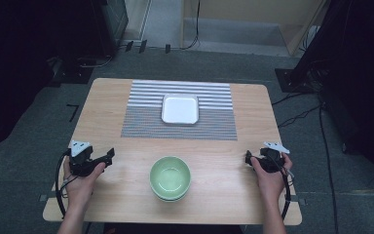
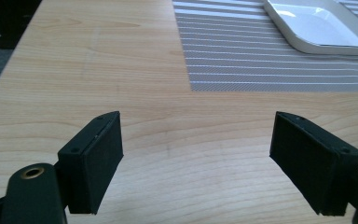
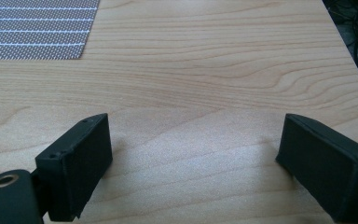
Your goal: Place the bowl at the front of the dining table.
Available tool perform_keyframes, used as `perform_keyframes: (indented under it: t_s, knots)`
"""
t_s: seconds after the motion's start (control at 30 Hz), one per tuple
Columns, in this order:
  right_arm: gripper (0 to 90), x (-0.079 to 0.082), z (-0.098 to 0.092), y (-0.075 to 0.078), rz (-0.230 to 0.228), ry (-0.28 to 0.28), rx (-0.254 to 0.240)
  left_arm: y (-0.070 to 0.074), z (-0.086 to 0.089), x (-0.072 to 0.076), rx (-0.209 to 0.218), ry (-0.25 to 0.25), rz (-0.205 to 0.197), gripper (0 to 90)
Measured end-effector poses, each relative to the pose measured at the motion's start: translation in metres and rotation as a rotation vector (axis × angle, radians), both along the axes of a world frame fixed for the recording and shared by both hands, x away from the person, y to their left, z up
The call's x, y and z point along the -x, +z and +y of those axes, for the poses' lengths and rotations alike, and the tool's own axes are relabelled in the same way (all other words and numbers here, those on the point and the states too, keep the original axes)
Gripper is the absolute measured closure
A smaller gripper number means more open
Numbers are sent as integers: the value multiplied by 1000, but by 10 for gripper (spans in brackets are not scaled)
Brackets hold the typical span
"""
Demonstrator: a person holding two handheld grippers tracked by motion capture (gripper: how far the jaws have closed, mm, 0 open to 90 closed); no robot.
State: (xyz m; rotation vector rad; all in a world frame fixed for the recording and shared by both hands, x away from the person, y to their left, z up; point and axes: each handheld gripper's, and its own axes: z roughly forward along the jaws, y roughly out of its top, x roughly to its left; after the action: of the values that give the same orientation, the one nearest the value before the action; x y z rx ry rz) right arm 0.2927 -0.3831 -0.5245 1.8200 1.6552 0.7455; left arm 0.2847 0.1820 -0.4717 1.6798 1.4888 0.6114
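Note:
A pale green bowl point(image 1: 170, 178) sits on the wooden table point(image 1: 107, 97) near its front edge, midway between my hands. Farther back, a white square plate point(image 1: 180, 108) rests on a grey striped placemat point(image 1: 146, 122); the same plate point(image 2: 317, 25) and placemat point(image 2: 242, 65) appear in the left gripper view. My left gripper point(image 1: 108, 157) is held at the table's left side, jaws wide apart and empty point(image 2: 198, 161). At the table's right side my right gripper point(image 1: 249, 158) is also open with bare wood between its jaws point(image 3: 193, 163). A corner of the placemat point(image 3: 37, 32) shows at the upper left of the right gripper view.
Grey carpet surrounds the table, with cables point(image 1: 302, 114) running along the floor at the right. Dark equipment point(image 1: 112, 22) stands at the back left and dark curtains point(image 1: 360, 73) hang at the right. Bare wood lies on both sides of the bowl.

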Motion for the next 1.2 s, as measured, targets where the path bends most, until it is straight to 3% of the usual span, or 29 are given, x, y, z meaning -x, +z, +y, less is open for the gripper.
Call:
perform_keyframes:
  t_s: [0.33, 0.5, 0.7, 1.0, 1.2]
  knots:
    - [93, 0, 1, 0, 1, -13, -3, 7, -8, 4, 23, -25, -16, 171]
    - [99, 1, 4, 0, -2, -48, -6, 13, -11, 6, 47, -37, -28, 174]
    - [101, 3, 7, 2, -4, -50, -36, 17, -18, 9, 52, -52, -39, 177]
    - [101, 8, 21, 20, -63, -13, -52, 20, -30, 12, 47, -88, -45, 177]
    - [101, 13, 38, 38, -113, 40, -57, 23, -37, 14, 42, -108, -52, 177]
